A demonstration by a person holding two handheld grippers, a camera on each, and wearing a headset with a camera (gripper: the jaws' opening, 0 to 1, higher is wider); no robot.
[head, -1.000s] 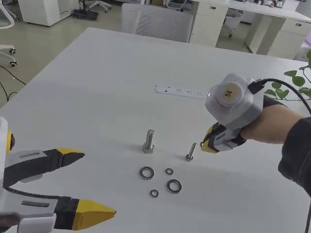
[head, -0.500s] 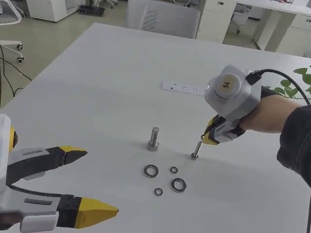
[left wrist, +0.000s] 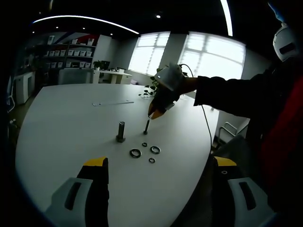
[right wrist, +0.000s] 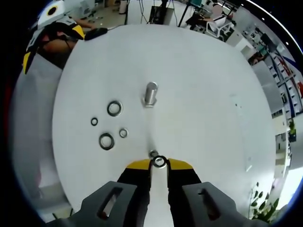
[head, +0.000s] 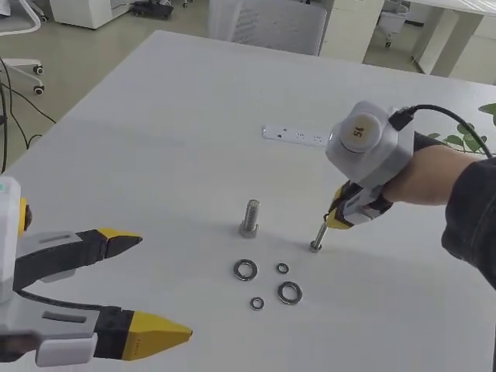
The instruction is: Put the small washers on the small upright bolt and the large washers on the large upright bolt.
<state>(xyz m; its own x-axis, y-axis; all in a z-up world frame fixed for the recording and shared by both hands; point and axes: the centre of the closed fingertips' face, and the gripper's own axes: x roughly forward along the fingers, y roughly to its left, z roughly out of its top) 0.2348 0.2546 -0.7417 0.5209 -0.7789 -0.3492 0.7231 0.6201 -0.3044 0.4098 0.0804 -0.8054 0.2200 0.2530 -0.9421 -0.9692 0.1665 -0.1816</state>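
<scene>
A large bolt (head: 249, 218) and a small bolt (head: 318, 236) stand upright on the white table (head: 155, 139). In front of them lie two large washers (head: 246, 270) (head: 290, 293) and two small washers (head: 283, 268) (head: 256, 303). My right gripper (head: 335, 221) hovers at the top of the small bolt. The right gripper view has it (right wrist: 159, 163) shut on a small washer (right wrist: 159, 161), directly above the small bolt (right wrist: 153, 153). My left gripper (head: 166, 287) stands open at the near left, with nothing between its fingers and well away from the bolts.
A white power strip (head: 293, 136) lies on the table behind the bolts. A chair (head: 263, 23) stands at the table's far edge and a plant (head: 473, 136) at the right edge. The right gripper's cable (head: 449, 124) trails to the right.
The head camera has shifted. My right gripper has drawn slightly closer over the small bolt. The left gripper and the loose washers have not moved.
</scene>
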